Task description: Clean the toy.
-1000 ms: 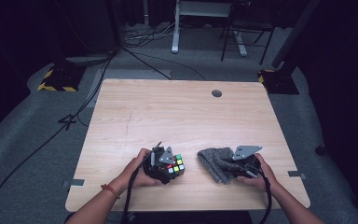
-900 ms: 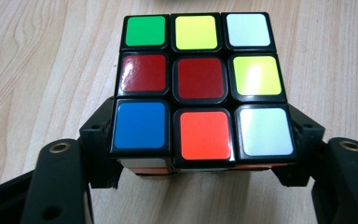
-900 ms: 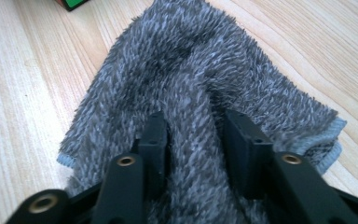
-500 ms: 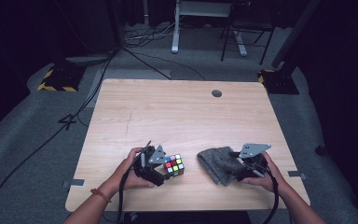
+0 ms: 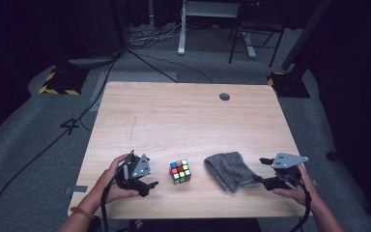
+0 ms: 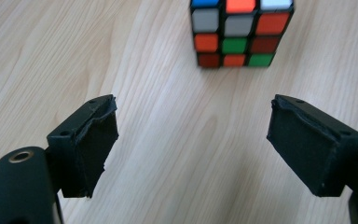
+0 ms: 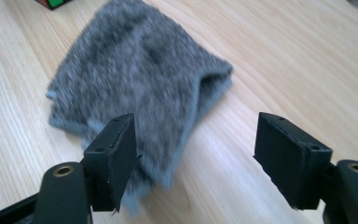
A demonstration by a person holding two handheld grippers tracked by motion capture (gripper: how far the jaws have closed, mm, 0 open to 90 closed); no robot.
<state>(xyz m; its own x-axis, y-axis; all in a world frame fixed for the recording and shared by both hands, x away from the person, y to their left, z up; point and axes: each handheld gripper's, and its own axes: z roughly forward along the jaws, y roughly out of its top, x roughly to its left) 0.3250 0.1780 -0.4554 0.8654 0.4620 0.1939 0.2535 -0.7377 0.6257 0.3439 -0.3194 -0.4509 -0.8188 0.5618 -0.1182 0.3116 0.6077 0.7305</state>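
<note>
Well apart, cube [image 5: 180,172] and cloth [image 5: 230,170]

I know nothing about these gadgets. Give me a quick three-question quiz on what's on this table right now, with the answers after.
1. True or false: the left gripper is clamped on the puzzle cube.
2. Which thing lies nearest the right gripper? A) the puzzle cube B) the grey cloth C) the round grommet near the table's far edge
3. Fill in: on the wooden table, the cube sits between the left gripper and the ______.

Key
1. False. Its jaws stand apart with only bare wood between them; the cube sits free, just ahead of them.
2. B. The cloth lies just off its open jaws, which have nothing pressed between them.
3. Grey cloth.
</note>
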